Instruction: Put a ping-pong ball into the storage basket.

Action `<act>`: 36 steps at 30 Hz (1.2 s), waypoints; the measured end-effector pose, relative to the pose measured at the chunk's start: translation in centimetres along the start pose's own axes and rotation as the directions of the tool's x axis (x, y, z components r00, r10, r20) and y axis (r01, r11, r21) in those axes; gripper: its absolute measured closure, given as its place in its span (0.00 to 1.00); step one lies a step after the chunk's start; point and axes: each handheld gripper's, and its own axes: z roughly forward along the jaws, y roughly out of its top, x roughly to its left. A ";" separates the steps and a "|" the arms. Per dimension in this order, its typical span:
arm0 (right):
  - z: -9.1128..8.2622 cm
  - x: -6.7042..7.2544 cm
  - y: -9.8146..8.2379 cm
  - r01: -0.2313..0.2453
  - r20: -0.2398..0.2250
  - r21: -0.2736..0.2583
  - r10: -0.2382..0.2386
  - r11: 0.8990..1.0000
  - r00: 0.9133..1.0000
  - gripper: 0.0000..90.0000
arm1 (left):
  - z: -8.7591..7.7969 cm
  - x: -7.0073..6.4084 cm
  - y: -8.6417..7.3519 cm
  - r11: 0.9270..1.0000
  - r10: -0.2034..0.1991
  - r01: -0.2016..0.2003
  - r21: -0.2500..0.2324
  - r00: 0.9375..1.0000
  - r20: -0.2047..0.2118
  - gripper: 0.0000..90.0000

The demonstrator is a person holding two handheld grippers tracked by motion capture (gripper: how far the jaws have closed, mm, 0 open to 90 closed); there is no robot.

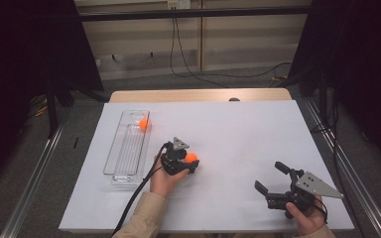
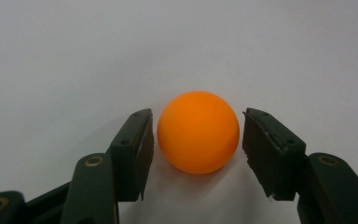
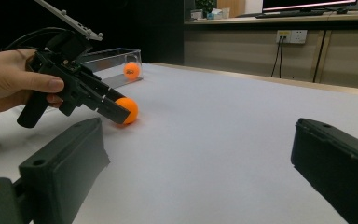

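At the centre of the high view, you are holding your left gripper (image 1: pixel 194 161) low over the white table (image 1: pixel 238 129), its jaws flanking an orange ball (image 1: pixel 191 157) that is resting on the surface. In the left gripper view the ball (image 2: pixel 198 132) is sitting between the two pads with a thin gap on each side, not yet pinched. At lower right, your right gripper (image 1: pixel 269 177) is waiting with jaws spread wide. At upper left, a second orange ball (image 1: pixel 144 124) is lying in the clear tray (image 1: pixel 124 148).
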 end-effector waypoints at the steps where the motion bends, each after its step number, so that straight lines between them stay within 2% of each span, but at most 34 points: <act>1: 0.0 0.0 0.0 0.001 -0.001 0.001 -0.001 1.000 1.000 0.03 | 0.0 0.0 0.0 1.000 0.001 -0.001 0.003 1.000 0.000 0.49; 18: 0.0 0.0 0.0 0.000 0.000 -0.001 0.000 1.000 1.000 0.03 | 0.2 0.1 0.0 1.000 -0.012 0.012 -0.001 1.000 0.003 0.56; 30: 0.0 0.0 0.0 0.001 0.000 -0.001 -0.001 1.000 1.000 0.03 | -0.5 0.3 0.1 1.000 -0.024 0.024 -0.007 1.000 0.016 0.56; 36: -0.1 0.0 0.0 0.001 0.000 -0.001 -0.001 1.000 1.000 0.03 | -1.0 0.3 0.3 0.999 -0.044 0.045 -0.021 0.999 0.031 0.56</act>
